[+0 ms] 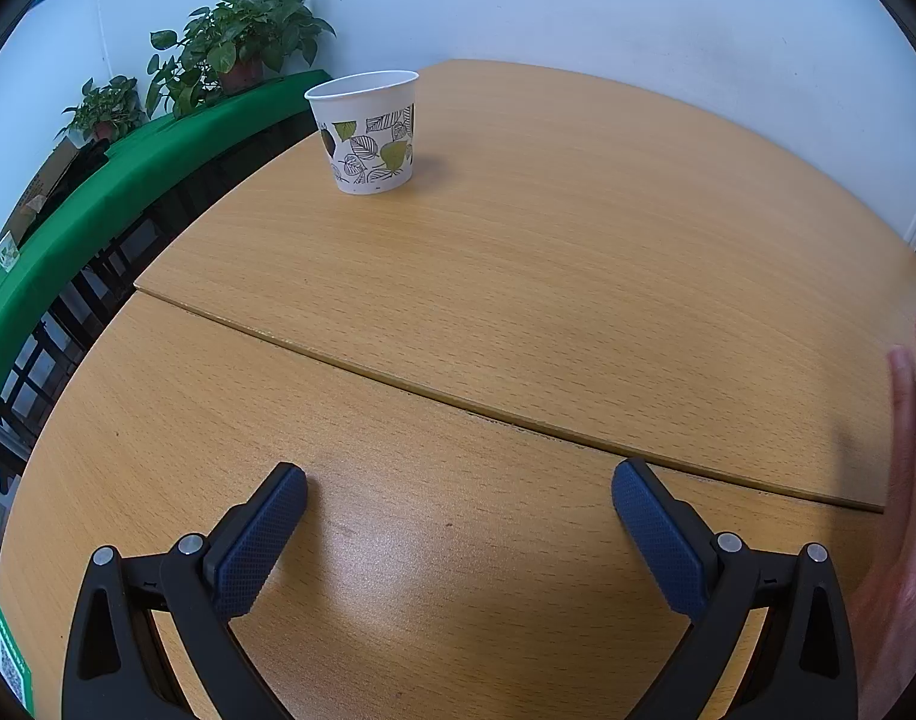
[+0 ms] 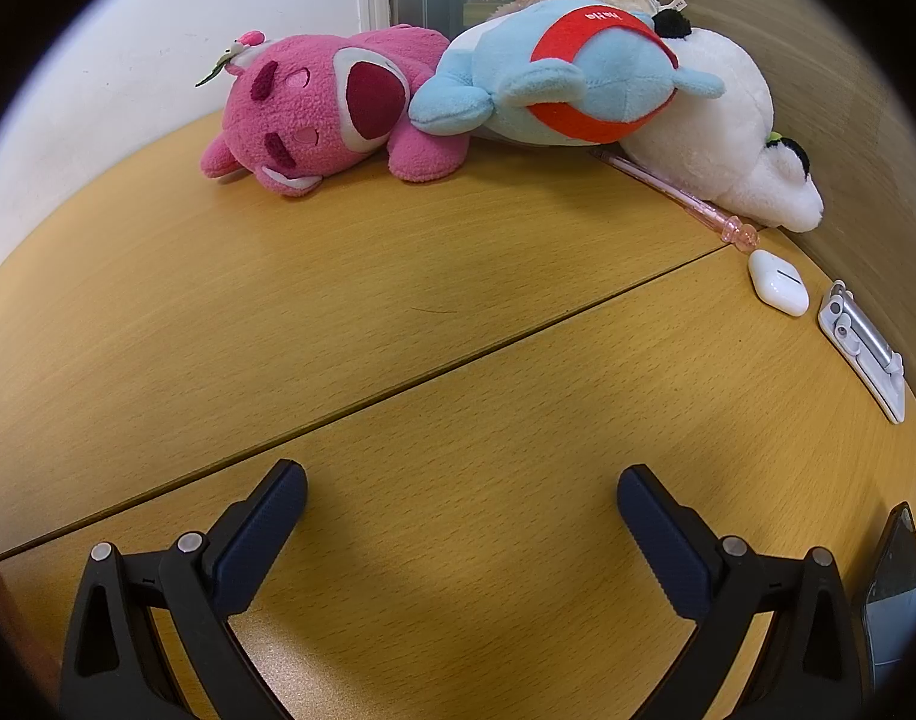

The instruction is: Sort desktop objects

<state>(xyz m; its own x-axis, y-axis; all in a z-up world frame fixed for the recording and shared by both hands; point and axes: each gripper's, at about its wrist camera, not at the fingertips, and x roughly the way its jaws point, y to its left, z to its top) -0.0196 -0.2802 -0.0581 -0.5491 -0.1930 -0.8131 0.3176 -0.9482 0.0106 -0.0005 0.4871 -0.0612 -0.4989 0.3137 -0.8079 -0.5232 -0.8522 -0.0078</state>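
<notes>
Cup (image 1: 368, 132) far ahead-left of spread, empty left claw (image 1: 458, 483); plush toys (image 2: 338, 108) well beyond spread, empty right claw (image 2: 460, 486).

Pink pen (image 2: 673, 192): far end hidden beneath the white plush (image 2: 727, 138). Dark phone (image 2: 892, 594) and open hand (image 1: 904, 516): each cut off by the right picture edge.

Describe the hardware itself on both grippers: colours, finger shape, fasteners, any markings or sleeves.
Left gripper and right gripper look identical: matte black linkage arms with triangular cut-outs, round silver pivot pins, and long, round-tipped fingers with dark blue knurled pads. No cables or lettering show. A bare hand appears at the left view's edge; no sleeve visible.
</notes>
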